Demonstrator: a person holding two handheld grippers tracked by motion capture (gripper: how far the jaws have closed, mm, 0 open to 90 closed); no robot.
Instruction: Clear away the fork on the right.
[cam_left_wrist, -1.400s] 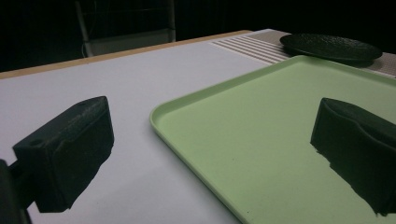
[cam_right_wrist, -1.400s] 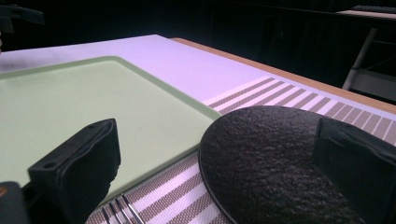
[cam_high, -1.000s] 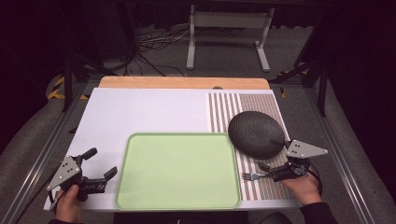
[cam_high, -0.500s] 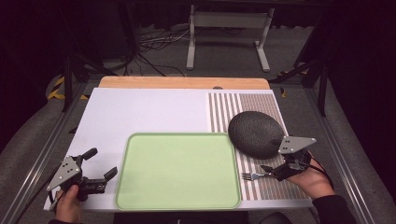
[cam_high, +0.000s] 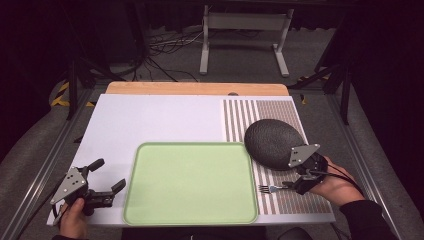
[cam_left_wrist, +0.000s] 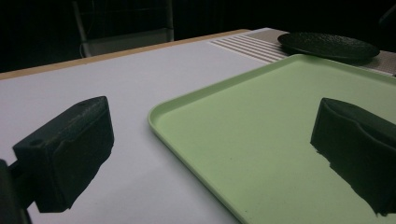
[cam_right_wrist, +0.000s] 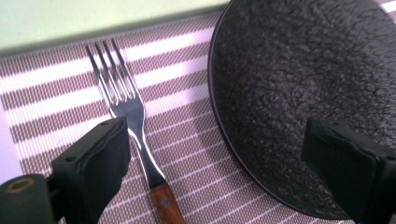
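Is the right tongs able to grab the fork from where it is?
Probably yes. The right tongs are open just above the fork, which lies bare on the striped mat. One jaw is over the dark plate, so they would need to shift sideways first.

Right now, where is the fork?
The fork lies on the striped mat at the table's right, between the green tray and the dark plate.

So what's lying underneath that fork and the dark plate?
A brown-and-white striped placemat lies under both the fork and the dark plate. The plate covers part of the stripes, so what's directly beneath it can't be seen. The mat rests on the white table.
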